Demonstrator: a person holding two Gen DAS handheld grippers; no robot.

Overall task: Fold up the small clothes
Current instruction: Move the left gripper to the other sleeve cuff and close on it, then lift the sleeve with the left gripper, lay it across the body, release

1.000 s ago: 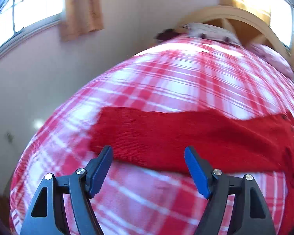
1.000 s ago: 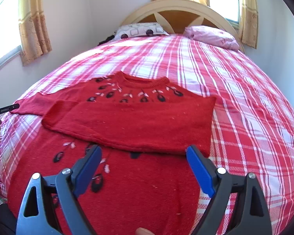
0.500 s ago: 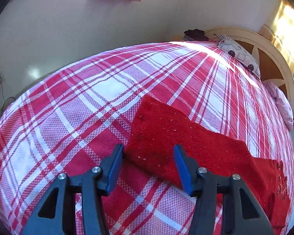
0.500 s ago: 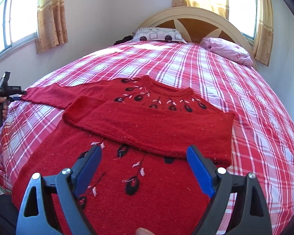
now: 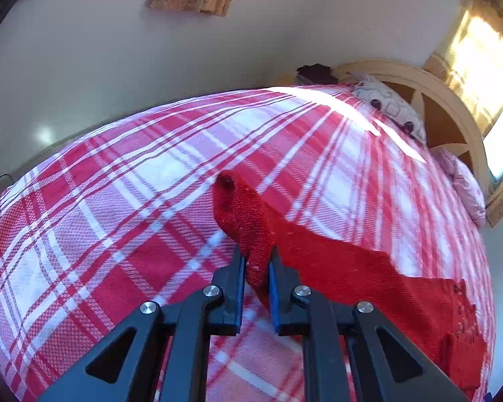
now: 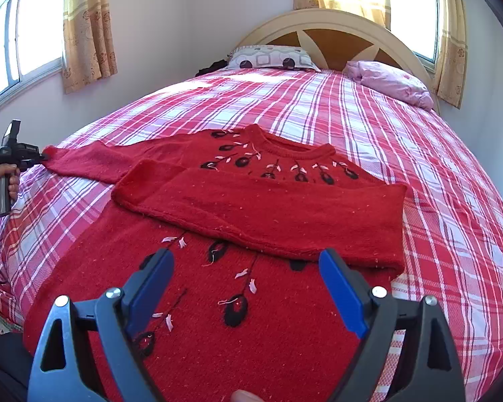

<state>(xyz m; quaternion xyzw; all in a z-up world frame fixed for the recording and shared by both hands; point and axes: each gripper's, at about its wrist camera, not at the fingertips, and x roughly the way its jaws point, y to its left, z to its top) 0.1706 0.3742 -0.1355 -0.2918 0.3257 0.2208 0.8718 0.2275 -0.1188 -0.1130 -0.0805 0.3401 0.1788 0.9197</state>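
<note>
One red knitted sweater [image 6: 238,268] lay flat on the bed [image 6: 419,154], front up, coarse wool flecked with pale lint, black and pink flower stitching around the collar and down the body. Neck pointed toward the far headboard [image 6: 335,30], hem toward the near edge; the long axis ran near to far. One sleeve [image 6: 268,211] was folded across the chest, lying left to right, a flat rectangular band. The other sleeve [image 6: 97,164] stretched out to the left, cuff at the bed's left edge.

Left gripper [image 5: 256,268]: black frame, blue pads, jaws pressed together on the cuff of the outstretched sleeve, the ribbed knit bunched and standing up between them. Held in a hand [image 6: 0,187] at the far left of the right-wrist view.

Right gripper [image 6: 246,288]: jaws spread wide, holding nothing, hovering over the sweater's lower body.

Bed cover: red, pink and white plaid weave. Two pillows at the head, one patterned grey [image 6: 271,58], one pale pink [image 6: 392,82]. Headboard: arched, cream and brown.
</note>
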